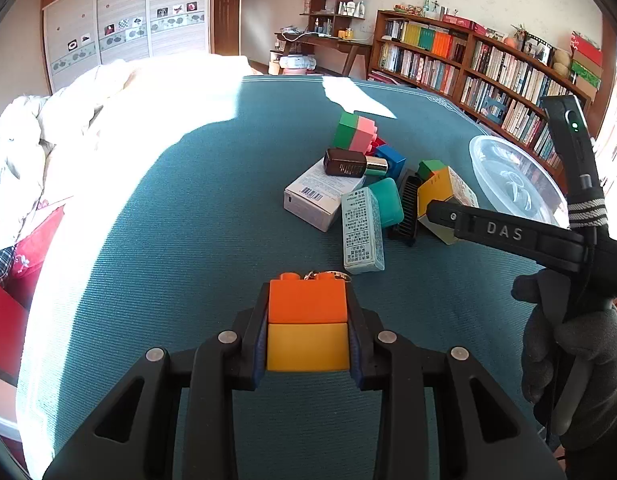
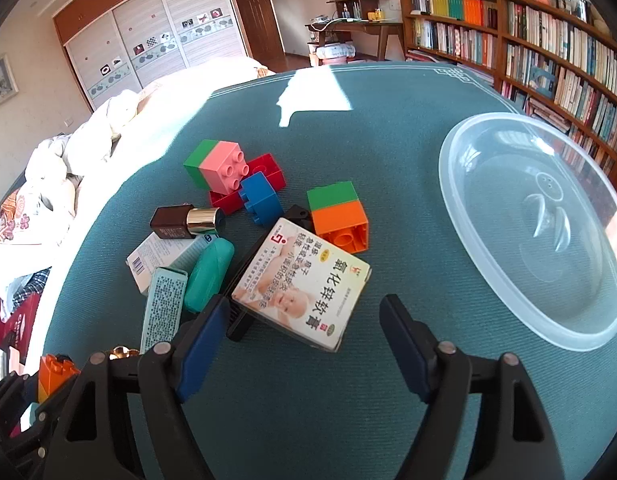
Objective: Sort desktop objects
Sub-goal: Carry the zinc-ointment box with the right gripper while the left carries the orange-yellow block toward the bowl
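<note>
My left gripper (image 1: 308,320) is shut on an orange-and-yellow brick stack (image 1: 307,322), held just above the teal tablecloth (image 1: 188,240). The same stack shows at the lower left of the right wrist view (image 2: 54,374). My right gripper (image 2: 304,320) is open and empty, its fingers either side of a white ointment box (image 2: 304,284). A pile lies beyond: green-pink brick (image 2: 218,168), red brick (image 2: 264,172), blue brick (image 2: 260,198), green-orange brick (image 2: 340,214), brown bottle (image 2: 186,220), teal case (image 2: 208,274), pale printed box (image 2: 164,306), black comb (image 1: 406,208).
A clear plastic bowl (image 2: 536,224) stands on the right of the table. A white barcode box (image 1: 320,196) lies under the bottle. A keyring (image 1: 328,275) lies just past the held brick. A bed with white bedding (image 1: 48,140) is to the left, bookshelves (image 2: 548,40) behind.
</note>
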A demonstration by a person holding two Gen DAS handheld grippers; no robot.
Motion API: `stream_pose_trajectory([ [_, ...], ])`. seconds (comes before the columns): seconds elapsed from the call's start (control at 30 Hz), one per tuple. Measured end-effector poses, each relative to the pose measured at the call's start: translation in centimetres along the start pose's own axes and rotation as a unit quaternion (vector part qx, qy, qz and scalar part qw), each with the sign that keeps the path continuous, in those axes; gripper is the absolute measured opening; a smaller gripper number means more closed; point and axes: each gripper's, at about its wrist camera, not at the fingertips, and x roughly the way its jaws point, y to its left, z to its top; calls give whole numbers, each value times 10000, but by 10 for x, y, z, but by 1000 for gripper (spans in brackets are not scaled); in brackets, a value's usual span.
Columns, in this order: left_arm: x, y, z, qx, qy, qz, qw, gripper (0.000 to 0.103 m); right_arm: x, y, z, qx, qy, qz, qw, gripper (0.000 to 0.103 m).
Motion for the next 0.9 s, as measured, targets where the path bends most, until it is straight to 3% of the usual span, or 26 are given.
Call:
stream_pose_trajectory([
  [0.07,2,-1,8,19,-11,26,10000,34,11,-3,3,93,118,104,9998,67],
  [0.23,-5,-2,15,29,-33,56,10000,34,11,-7,0,172,13,258,9995,65],
  [0.47,-14,-16,25,213,-72,12,9997,34,-34,-19,-13,256,-559,319,9976,65],
  [0.67,-22,-46,35,450,-182,-122,9987,34,-64,-61,0,362,-1076,-544,9920,65],
  [0.9,-19,-83,39,647,-183,-258,9974,34,-35,-131,13,157,-554,-1624,9850,65],
])
